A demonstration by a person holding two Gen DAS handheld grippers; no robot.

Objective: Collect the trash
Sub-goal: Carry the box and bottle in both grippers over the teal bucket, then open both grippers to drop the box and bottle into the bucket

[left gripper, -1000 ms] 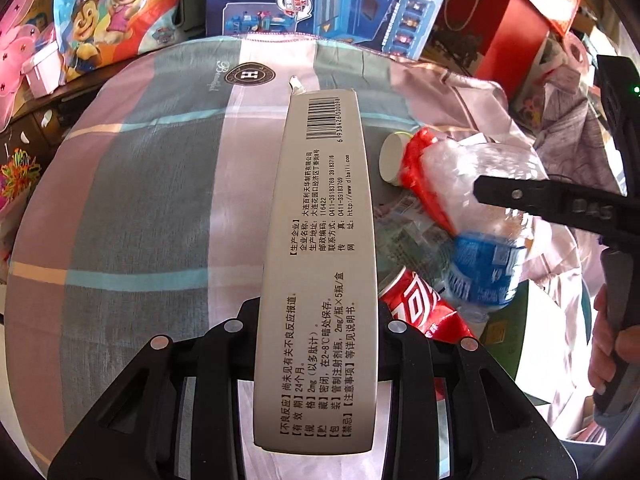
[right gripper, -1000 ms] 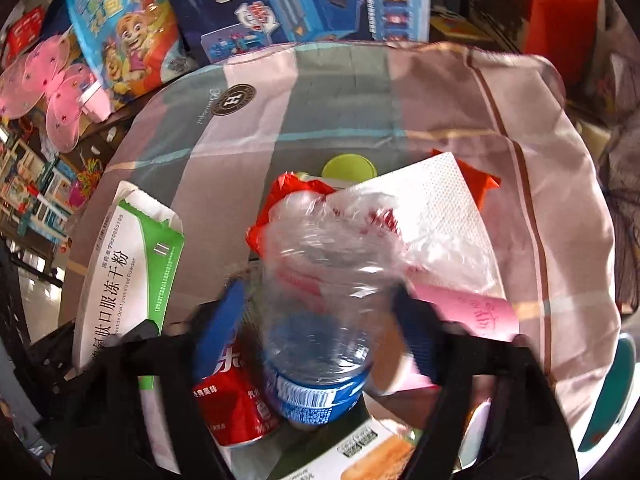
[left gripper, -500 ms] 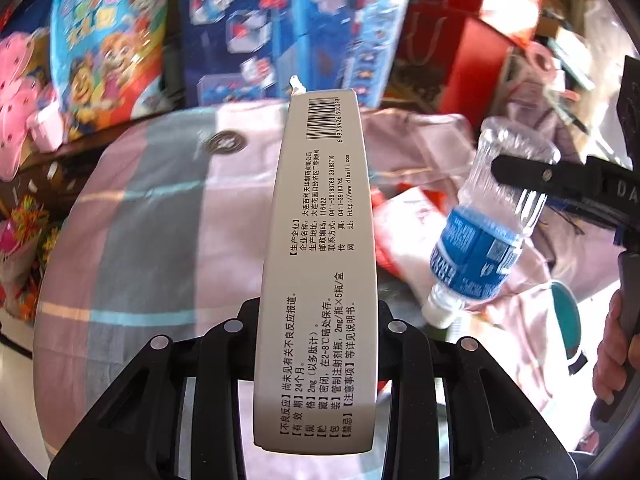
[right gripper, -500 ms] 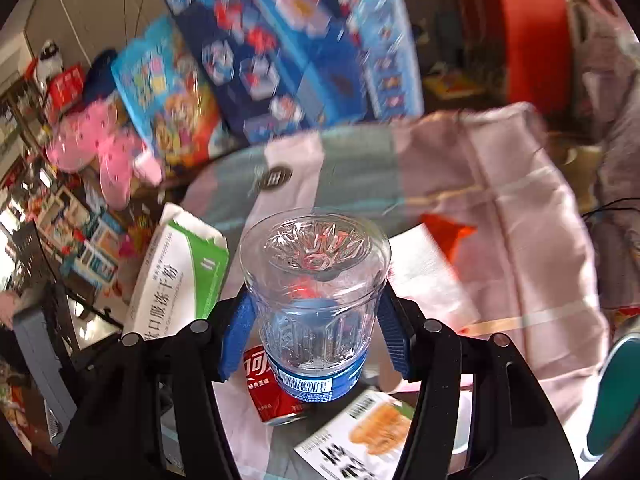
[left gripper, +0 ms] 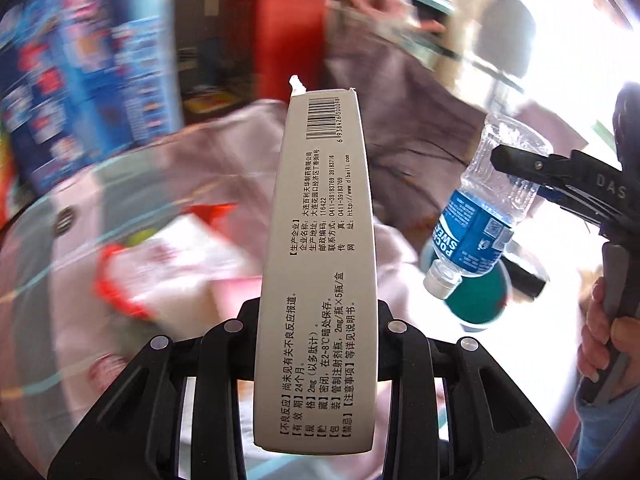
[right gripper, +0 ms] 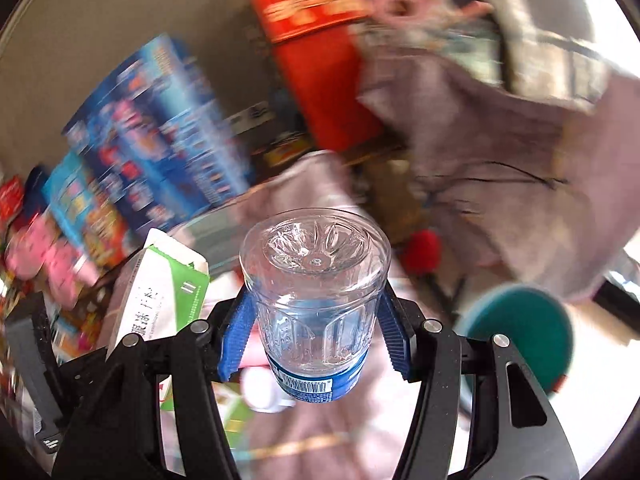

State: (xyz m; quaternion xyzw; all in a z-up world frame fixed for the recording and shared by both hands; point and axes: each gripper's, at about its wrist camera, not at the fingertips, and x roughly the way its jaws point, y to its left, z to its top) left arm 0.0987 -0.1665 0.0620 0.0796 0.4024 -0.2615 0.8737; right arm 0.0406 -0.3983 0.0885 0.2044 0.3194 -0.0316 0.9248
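On the cloth-covered table (left gripper: 132, 184) blurred wrappers (left gripper: 168, 264) remain to be collected. The left gripper (left gripper: 316, 320) is clamped on a grey carton (left gripper: 320, 264), the right gripper (right gripper: 316, 328) on an empty plastic bottle (right gripper: 316, 292), both lifted clear; a teal bin (right gripper: 524, 328) sits right.

background: blue toy boxes (right gripper: 160, 128) | red box (right gripper: 320, 52) | pinkish striped cloth (left gripper: 132, 184) | teal round object (right gripper: 524, 332)

We see a matt grey paper box (left gripper: 316, 264), a clear shiny plastic bottle (right gripper: 316, 300) w/ glossy blue label, soft pink cloth (left gripper: 400, 264).
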